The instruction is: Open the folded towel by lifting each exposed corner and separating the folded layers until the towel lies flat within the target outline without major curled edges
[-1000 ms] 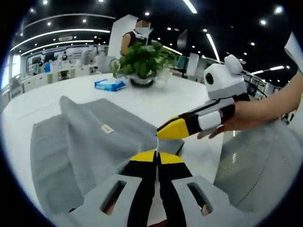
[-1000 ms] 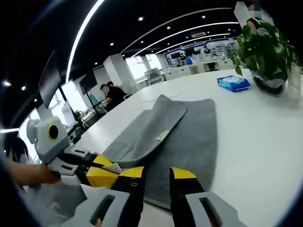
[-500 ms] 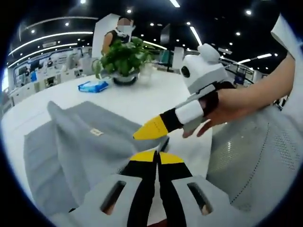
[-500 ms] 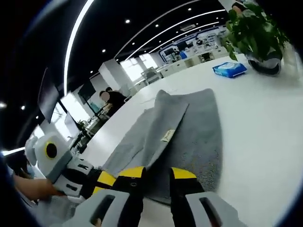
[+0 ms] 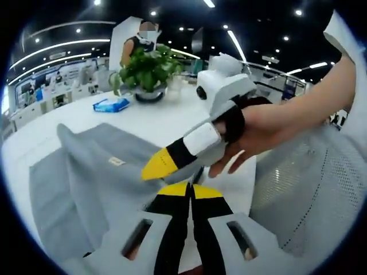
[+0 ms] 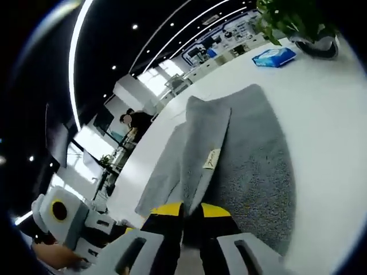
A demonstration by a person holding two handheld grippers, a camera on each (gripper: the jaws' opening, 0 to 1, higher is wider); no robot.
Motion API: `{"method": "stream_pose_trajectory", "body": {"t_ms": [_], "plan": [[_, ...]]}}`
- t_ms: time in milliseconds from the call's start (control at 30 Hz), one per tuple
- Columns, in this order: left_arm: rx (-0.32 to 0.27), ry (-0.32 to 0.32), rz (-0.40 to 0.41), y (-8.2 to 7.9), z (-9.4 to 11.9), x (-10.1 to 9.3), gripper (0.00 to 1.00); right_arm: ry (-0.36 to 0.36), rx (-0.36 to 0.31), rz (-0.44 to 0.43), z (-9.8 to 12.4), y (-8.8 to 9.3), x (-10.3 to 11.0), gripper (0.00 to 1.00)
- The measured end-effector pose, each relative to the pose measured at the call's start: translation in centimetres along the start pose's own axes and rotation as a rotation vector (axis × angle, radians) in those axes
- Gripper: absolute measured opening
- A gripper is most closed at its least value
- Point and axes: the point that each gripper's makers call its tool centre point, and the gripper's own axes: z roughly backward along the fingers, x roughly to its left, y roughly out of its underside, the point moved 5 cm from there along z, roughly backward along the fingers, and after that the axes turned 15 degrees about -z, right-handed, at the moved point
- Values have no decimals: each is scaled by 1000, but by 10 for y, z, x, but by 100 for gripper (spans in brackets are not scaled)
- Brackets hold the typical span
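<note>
Left gripper view: the left gripper (image 5: pixel 190 188) rises from the lower edge with its yellow-tipped jaws pressed together; a fold of the grey towel (image 5: pixel 92 172) meets the tips, but whether cloth is pinched between them cannot be told. Just above the tips, the right gripper (image 5: pixel 153 167) enters from the right, held in a person's hand (image 5: pixel 258 134); its yellow tip lies over the towel's raised fold, and from this angle its jaws' spread cannot be judged. The towel lies on the white table (image 5: pixel 172 123), one layer folded back over the other, with a small label (image 5: pixel 116 162) on the upper fold. Farther off stand a blue packet (image 5: pixel 112 104) and a potted plant (image 5: pixel 146 71); behind these a person (image 5: pixel 140 43) stands.

Right gripper view: the right gripper (image 6: pixel 183 209) has its jaws nearly closed, a thin gap between the yellow tips, which sit at the near end of the towel's (image 6: pixel 252 154) folded strip; a grip on the cloth cannot be confirmed. The left gripper (image 6: pixel 80 226) appears at lower left. The folded strip, bearing the label (image 6: pixel 211 158), runs away from the tips over the flat lower layer. Beyond lie the blue packet (image 6: pixel 275 57) and the plant (image 6: pixel 301 23) on the table (image 6: pixel 327 114); people (image 6: pixel 135 121) sit in the distance.
</note>
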Motion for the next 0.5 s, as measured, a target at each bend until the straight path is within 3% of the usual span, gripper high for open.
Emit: {"method": "stream_pose_trajectory", "body": {"t_ms": [100, 167, 333, 500], "plan": [[20, -23, -14, -1, 2, 3, 0, 29, 3, 26, -3, -3, -1, 0], [-10, -60, -44, -8, 6, 8, 0, 48, 2, 78, -3, -6, -2, 0], [-76, -144, 6, -19, 16, 23, 3, 76, -15, 124, 2, -15, -5, 0], [-24, -281, 12, -9, 25, 45, 11, 91, -31, 131, 10, -24, -10, 0]]}}
